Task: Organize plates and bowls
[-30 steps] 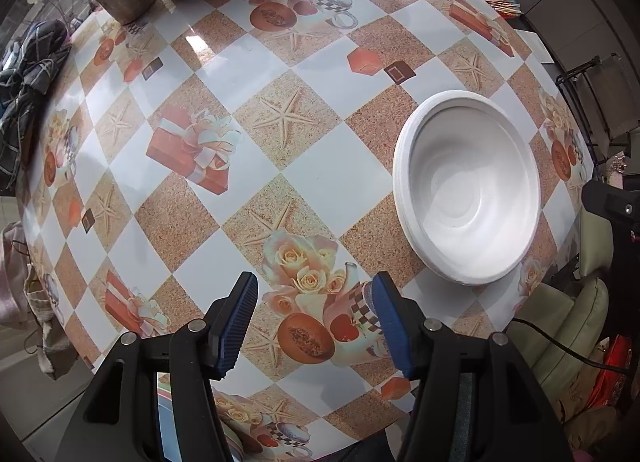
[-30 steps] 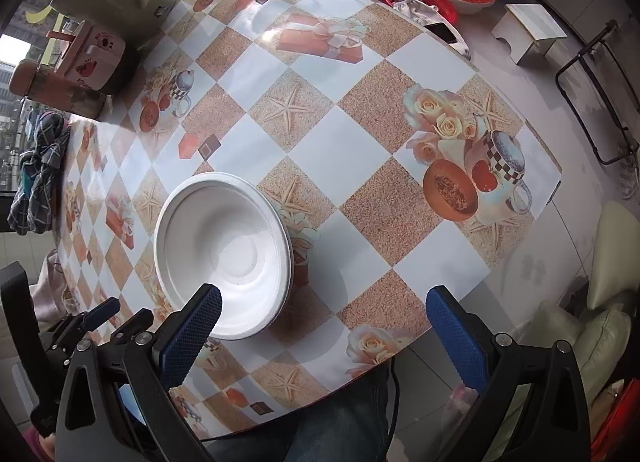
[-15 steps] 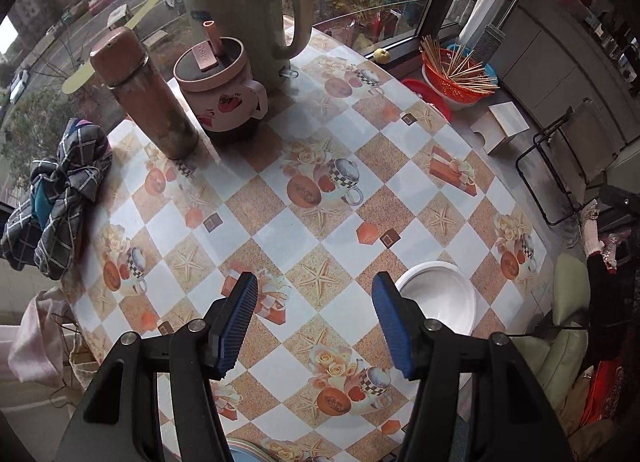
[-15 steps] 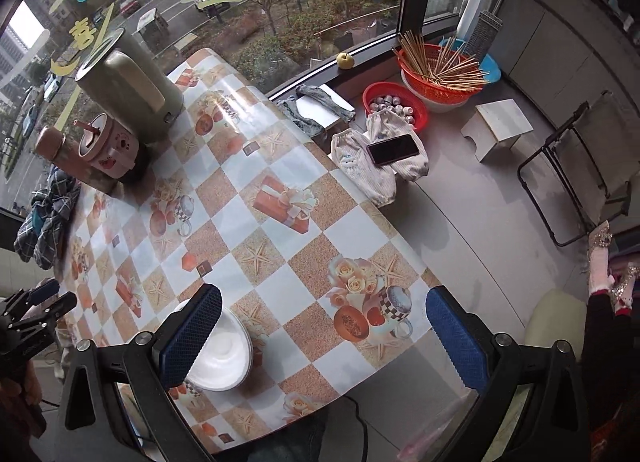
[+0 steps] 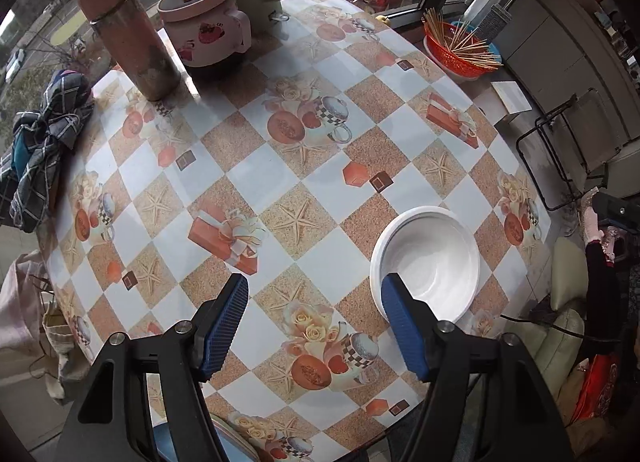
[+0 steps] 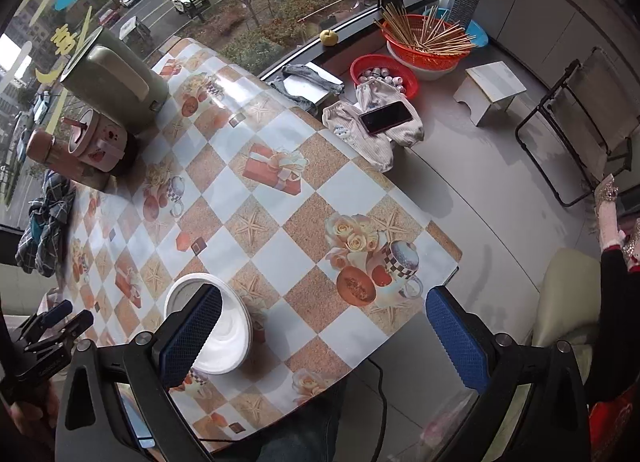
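A white bowl (image 5: 430, 266) sits upright on the patterned table (image 5: 264, 173) near its right front edge. It also shows in the right wrist view (image 6: 230, 330), partly behind my right gripper's left finger. My left gripper (image 5: 316, 322) is open and empty, held above the table, its right finger over the bowl's near rim. My right gripper (image 6: 324, 334) is wide open and empty, held high above the table's front edge. My left gripper also shows at the lower left of the right wrist view (image 6: 60, 318).
A green kettle (image 6: 116, 77), a pink lidded mug (image 5: 204, 21) and a brown flask (image 5: 128, 33) stand at the table's far side. A plaid cloth (image 5: 44, 141) hangs at the left edge. Red baskets (image 6: 420, 41), a stool (image 6: 490, 89) and a folding chair (image 6: 580, 121) stand on the floor.
Both grippers rose far above the table, then the left one came back down a little toward the bowl. The bowl has not moved. Both stay open.
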`<state>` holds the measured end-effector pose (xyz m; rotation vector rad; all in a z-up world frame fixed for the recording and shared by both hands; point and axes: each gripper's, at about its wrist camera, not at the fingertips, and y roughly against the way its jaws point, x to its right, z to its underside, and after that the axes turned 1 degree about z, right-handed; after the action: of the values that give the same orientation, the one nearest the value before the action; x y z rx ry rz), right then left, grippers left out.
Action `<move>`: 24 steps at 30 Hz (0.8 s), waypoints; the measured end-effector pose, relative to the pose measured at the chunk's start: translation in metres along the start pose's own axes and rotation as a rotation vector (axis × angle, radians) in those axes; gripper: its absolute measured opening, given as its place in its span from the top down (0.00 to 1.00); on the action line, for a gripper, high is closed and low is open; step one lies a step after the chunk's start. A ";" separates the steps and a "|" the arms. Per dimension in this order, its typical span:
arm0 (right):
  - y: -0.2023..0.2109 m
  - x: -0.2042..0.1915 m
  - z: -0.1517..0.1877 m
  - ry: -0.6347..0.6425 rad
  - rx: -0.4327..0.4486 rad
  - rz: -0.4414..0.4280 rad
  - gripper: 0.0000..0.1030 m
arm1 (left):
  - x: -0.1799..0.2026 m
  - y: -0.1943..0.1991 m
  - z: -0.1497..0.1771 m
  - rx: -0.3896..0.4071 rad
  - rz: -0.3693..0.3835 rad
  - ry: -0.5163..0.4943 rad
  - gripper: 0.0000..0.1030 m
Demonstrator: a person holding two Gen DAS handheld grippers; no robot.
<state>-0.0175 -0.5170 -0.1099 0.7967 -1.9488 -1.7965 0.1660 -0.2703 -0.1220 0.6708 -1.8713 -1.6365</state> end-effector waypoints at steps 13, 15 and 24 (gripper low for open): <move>-0.112 -0.036 0.044 0.080 -0.249 0.013 0.00 | 0.034 -0.091 0.012 -0.145 -0.049 0.029 0.29; -0.120 -0.039 0.042 0.091 -0.253 0.014 0.00 | 0.036 -0.099 0.008 -0.151 -0.062 0.032 0.29; -0.142 -0.044 0.038 0.146 -0.270 0.044 0.00 | 0.049 -0.125 0.006 -0.170 -0.092 0.042 0.29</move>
<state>0.0145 -0.4636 -0.2505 0.7643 -1.5787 -1.8667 0.1278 -0.3165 -0.2420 0.7214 -1.6711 -1.8019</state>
